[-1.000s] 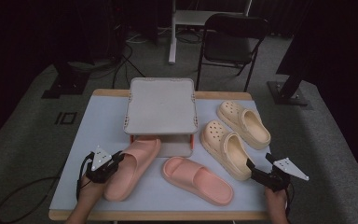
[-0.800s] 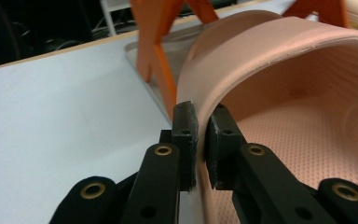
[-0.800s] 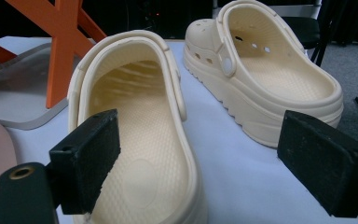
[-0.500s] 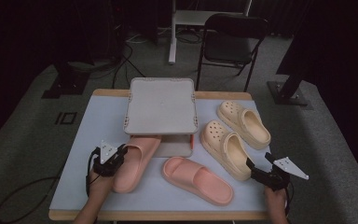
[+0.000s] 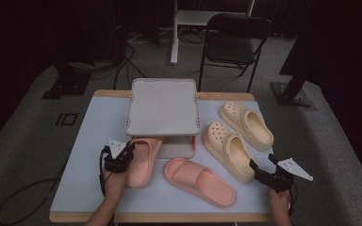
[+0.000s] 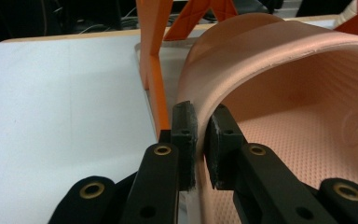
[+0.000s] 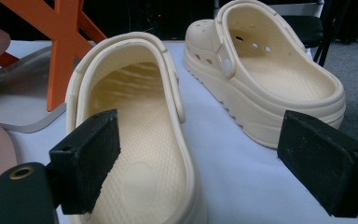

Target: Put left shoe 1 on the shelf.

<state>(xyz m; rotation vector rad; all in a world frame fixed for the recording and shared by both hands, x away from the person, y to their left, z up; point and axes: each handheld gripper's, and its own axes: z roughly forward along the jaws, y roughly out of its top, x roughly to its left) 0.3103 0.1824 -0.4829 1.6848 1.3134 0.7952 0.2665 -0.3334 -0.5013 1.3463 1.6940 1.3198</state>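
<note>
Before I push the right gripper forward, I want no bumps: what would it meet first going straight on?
Likely the heel of the nearer cream clog, right ahead of the open right gripper; depth is hard to judge.

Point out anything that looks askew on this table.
The second pink slide lies diagonally across the front, apart from its mate, which the left tongs grip with its toe under the rack. The cream clogs sit paired.

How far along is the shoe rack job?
Done: nothing sits fully on the rack yet. In hand: left gripper is clamped on the pink slide's rim, toe under the rack's top shelf. Left: second pink slide, both cream clogs; right gripper open.
</note>
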